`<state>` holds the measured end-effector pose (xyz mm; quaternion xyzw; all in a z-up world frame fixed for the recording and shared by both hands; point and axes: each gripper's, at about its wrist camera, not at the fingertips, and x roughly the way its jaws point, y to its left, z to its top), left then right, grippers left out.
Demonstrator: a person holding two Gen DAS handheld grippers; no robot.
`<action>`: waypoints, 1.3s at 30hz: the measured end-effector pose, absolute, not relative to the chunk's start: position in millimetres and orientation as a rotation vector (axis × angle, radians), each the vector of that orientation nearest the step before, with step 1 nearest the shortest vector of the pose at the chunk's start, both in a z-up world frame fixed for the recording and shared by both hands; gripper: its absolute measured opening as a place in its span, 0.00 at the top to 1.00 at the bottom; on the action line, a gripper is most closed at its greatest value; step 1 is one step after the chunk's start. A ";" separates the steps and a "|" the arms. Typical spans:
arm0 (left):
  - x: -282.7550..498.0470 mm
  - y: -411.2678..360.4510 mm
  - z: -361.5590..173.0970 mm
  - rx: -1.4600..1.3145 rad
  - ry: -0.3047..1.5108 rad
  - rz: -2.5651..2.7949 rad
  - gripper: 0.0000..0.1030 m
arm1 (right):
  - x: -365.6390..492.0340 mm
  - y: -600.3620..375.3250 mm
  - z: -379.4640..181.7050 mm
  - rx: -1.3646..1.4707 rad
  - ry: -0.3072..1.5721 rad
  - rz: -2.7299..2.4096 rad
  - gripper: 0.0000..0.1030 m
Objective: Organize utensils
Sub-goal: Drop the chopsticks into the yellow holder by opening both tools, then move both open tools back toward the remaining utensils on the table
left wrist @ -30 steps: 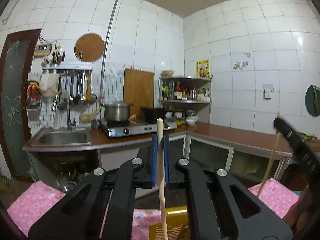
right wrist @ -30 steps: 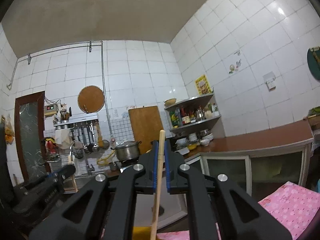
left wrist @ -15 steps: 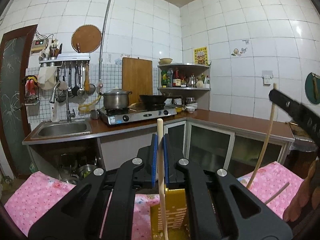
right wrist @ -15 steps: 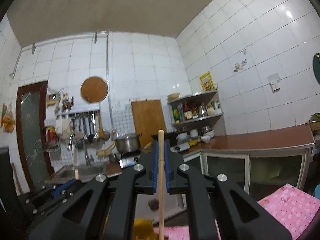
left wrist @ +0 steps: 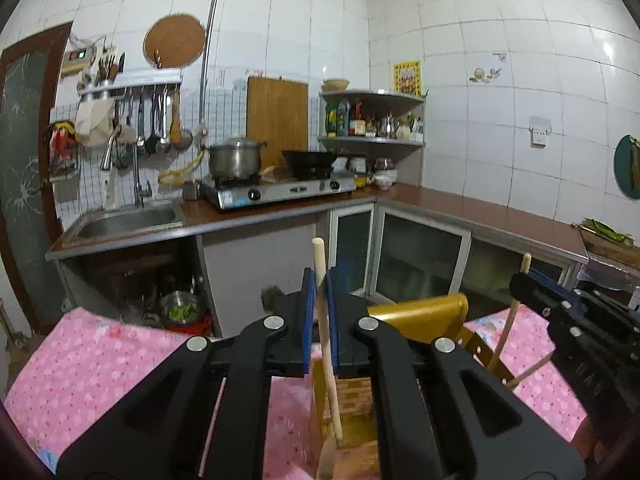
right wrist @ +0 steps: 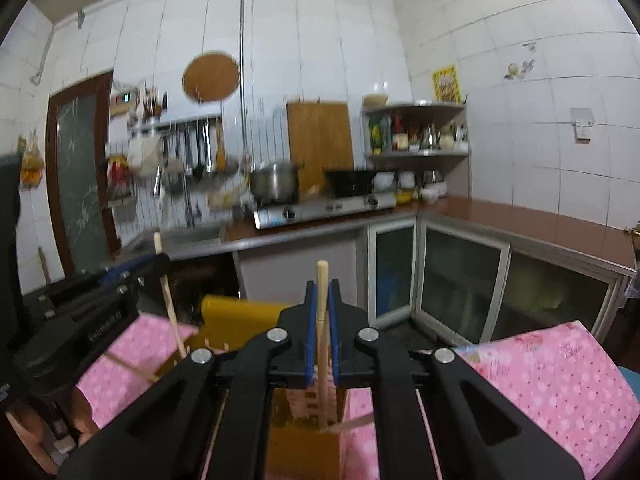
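My table [left wrist: 92, 364] wears a pink dotted cloth [right wrist: 560, 376] that hangs over its edges. On the cloth stands a yellow box [left wrist: 424, 312], open at the top, near the middle in front of me. Beside the box, towards my right, a thin wooden stick [left wrist: 532, 372] lies slanted on the cloth; whether it touches the box I cannot tell

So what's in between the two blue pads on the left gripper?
A wooden stick, clamped upright between the left gripper's blue pads; its lower end dips into the yellow box. The left wrist view shows it.
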<state>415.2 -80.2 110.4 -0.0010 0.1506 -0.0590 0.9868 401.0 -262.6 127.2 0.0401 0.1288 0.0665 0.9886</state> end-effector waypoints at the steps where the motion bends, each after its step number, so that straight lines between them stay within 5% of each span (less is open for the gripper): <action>1: 415.3 -79.6 108.9 -0.003 0.320 -0.116 0.94 | 402.9 -260.1 125.2 0.066 0.288 0.131 0.94; 9: 403.1 -68.5 98.1 -0.011 0.423 -0.118 0.93 | 406.7 -257.2 115.9 0.070 0.407 0.125 0.93; 13: 387.7 -58.6 101.2 -0.028 0.435 -0.104 0.59 | 397.8 -261.8 120.4 0.089 0.424 0.139 0.83; 15: 379.0 -52.2 103.7 -0.043 0.430 -0.096 0.53 | 387.9 -264.2 125.1 0.093 0.410 0.128 0.53; 19: 363.5 -40.5 108.9 -0.065 0.459 -0.111 0.47 | 373.1 -268.1 134.5 0.097 0.404 0.116 0.52; 23: 340.2 -31.8 116.0 -0.059 0.437 -0.104 0.28 | 352.7 -272.6 142.4 0.104 0.387 0.095 0.38; 29: 309.9 -26.7 125.9 -0.046 0.397 -0.117 0.16 | 323.3 -277.1 152.5 0.112 0.368 0.076 0.25; 39: 276.8 -16.1 139.0 -0.006 0.352 -0.106 0.05 | 275.0 -290.7 157.8 0.122 0.356 0.015 0.23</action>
